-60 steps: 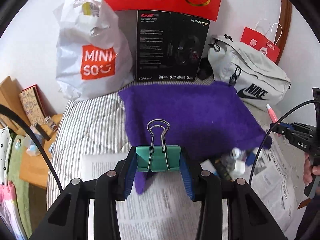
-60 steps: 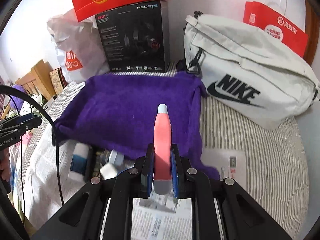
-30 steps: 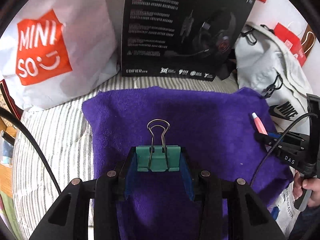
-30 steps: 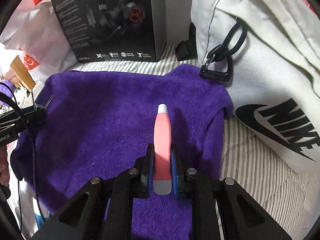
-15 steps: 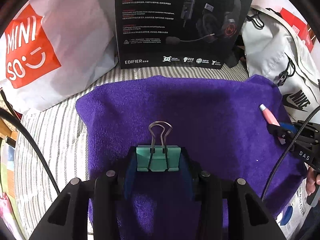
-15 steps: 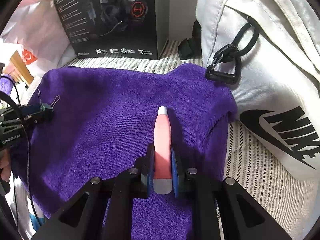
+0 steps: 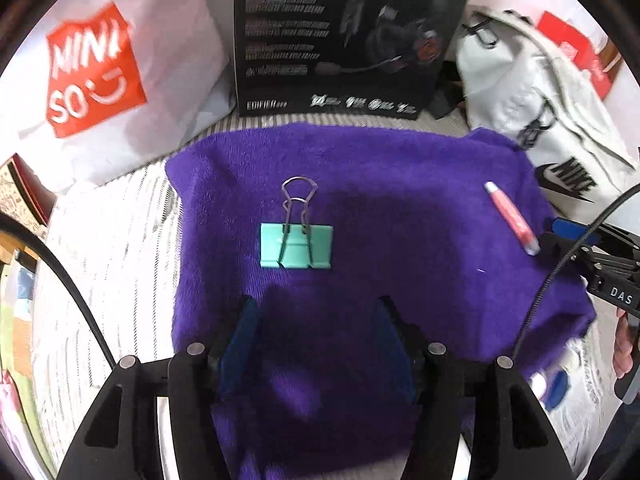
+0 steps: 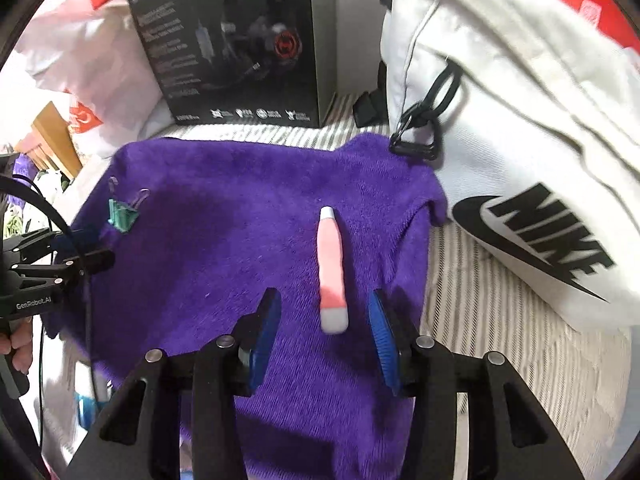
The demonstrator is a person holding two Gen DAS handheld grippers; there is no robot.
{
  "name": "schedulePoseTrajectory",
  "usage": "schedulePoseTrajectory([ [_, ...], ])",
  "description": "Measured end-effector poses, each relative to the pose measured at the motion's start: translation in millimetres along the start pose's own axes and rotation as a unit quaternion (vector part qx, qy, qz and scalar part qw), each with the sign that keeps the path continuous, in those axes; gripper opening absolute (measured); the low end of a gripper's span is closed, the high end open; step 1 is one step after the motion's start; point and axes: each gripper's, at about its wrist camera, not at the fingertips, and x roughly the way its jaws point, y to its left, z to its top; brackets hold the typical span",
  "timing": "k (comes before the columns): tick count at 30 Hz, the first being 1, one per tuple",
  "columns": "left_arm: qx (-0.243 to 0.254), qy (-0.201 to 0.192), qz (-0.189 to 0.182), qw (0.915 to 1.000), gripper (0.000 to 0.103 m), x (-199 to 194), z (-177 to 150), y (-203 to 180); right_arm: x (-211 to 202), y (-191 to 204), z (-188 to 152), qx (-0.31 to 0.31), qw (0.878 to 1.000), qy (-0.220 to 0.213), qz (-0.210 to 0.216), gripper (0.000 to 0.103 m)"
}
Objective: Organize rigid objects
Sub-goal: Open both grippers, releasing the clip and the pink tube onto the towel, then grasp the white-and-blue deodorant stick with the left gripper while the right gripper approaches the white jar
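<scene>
Two rigid items now lie on the purple towel (image 7: pixel 380 184), so this part of the sorting looks done. The green binder clip (image 7: pixel 296 246) rests flat toward the towel's 9 o'clock side, its wire handles pointing to 12 o'clock in the left wrist view. The pink tube (image 8: pixel 331 268), with its pale cap at the near end, lies toward the towel's 3 o'clock side, well apart from the clip.

The left gripper (image 7: pixel 316 344) is empty: its jaws are opening, and the clip sits clear of the blue pads, out ahead at 12 o'clock, with nothing between them. The right gripper (image 8: pixel 324 332) also has its jaws opening; the tube's lower end lies in the gap between the pads, yet neither pad touches it, so it is released rather than held.

What is left sits off the towel's near edge. At 4 o'clock in the left wrist view, a blue and white item (image 7: pixel 554 388) lies on printed paper (image 7: pixel 588 384), and at 7 o'clock in the right wrist view something similar shows, though motion blur makes it hard to say what these are or how many remain. My judgement is that the task is partway through, with more pieces to fetch from that pile.

The headset box (image 7: pixel 352 36), white Nike bag (image 8: pixel 520 128) and Miniso bag (image 7: pixel 112 72) line the far side.
</scene>
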Motion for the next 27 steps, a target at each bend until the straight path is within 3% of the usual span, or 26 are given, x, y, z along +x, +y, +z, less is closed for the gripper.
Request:
schedulePoseTrajectory([
  [7, 0.023, -0.026, 0.000, 0.9994, 0.059, -50, -25, -22, -43, 7, -23, 0.017, 1.000, -0.023, 0.009, 0.049],
  [11, 0.024, -0.031, -0.015, 0.9991, 0.059, -67, -49, -34, -68, 11, -42, 0.021, 0.999, -0.039, 0.008, 0.058],
  [17, 0.010, -0.013, -0.035, 0.9993, 0.059, -66, -84, -44, -90, 12, -75, 0.042, 0.998, -0.046, 0.010, 0.060],
  [27, 0.003, 0.017, -0.054, 0.9984, 0.061, -40, -107, -55, -109, 10, -124, 0.067, 0.996, -0.050, 0.021, 0.061],
])
